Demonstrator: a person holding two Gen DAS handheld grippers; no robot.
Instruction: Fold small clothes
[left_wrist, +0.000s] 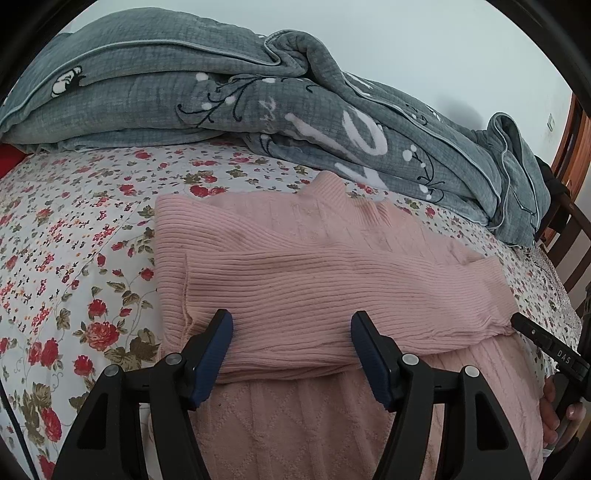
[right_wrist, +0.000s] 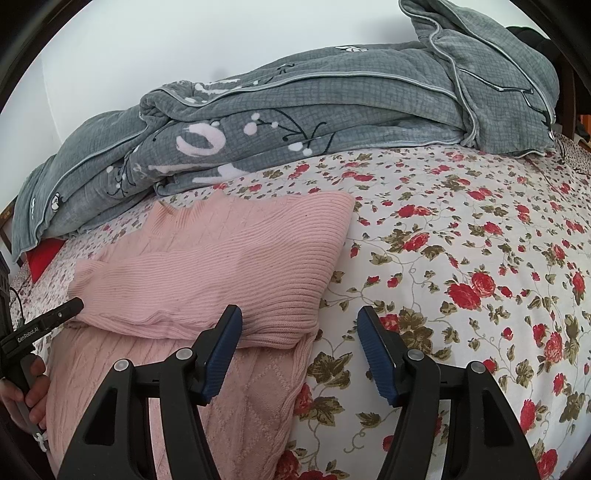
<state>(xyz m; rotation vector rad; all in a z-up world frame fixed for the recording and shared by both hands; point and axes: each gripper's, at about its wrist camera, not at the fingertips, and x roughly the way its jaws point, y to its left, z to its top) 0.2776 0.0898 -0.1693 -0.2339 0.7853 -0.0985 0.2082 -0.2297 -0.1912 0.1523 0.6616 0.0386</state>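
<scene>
Bed with floral sheet (left_wrist: 74, 229), red roses on white. Red item (left_wrist: 9, 158) at far left edge under grey quilt (left_wrist: 184, 85), which is bunched along the back against a pale wall (left_wrist: 406, 44). Pink sweater (left_wrist: 295, 266) mid-bed, just in front of quilt, sleeves folded across body. Left gripper (left_wrist: 291, 334) over sweater, jaws spread, gripping nothing. Right gripper (right_wrist: 299, 328) at sweater's right edge, jaws spread too, empty. Wooden bed frame (left_wrist: 576, 147) far right
</scene>
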